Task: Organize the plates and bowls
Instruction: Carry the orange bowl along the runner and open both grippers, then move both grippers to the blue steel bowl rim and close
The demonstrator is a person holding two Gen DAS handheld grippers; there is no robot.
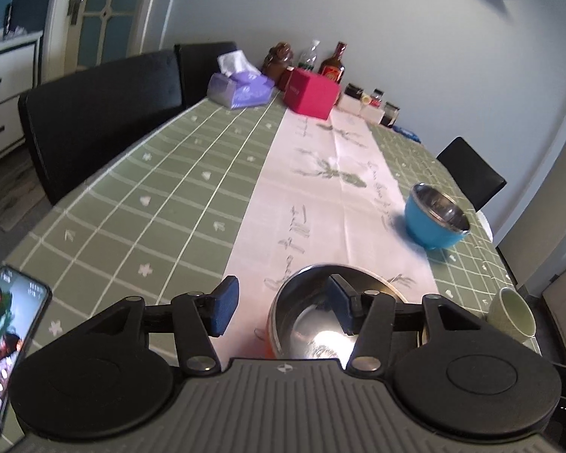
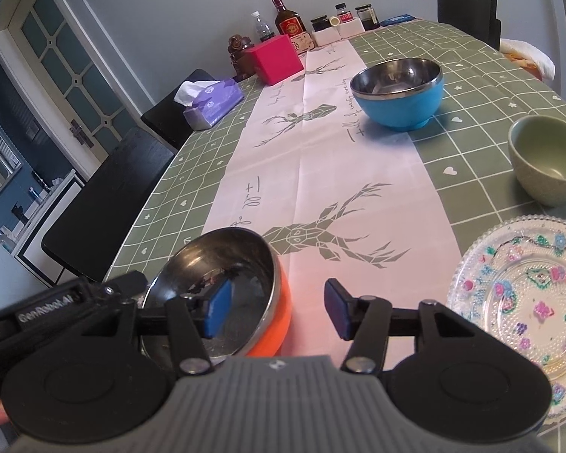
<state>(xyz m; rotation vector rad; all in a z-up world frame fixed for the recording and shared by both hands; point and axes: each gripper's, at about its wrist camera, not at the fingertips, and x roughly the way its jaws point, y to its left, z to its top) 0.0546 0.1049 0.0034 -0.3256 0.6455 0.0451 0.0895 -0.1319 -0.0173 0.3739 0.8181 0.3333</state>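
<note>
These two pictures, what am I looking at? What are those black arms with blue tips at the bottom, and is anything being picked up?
No robot here: a person holds a hand tool with a two-finger claw in each hand, and a wide-angle camera on each tool looks forward along the fingers. One picture comes from the left claw, the other from the right claw. Both claws are open and hold nothing.

The left claw straddles the rim of the orange bowl, one blue pad inside it and one outside, not closed. The right claw hovers beside that bowl.

On the green tablecloth also stand a blue bowl, a green cup and a flowered glass plate. A phone lies near the left claw.
</note>
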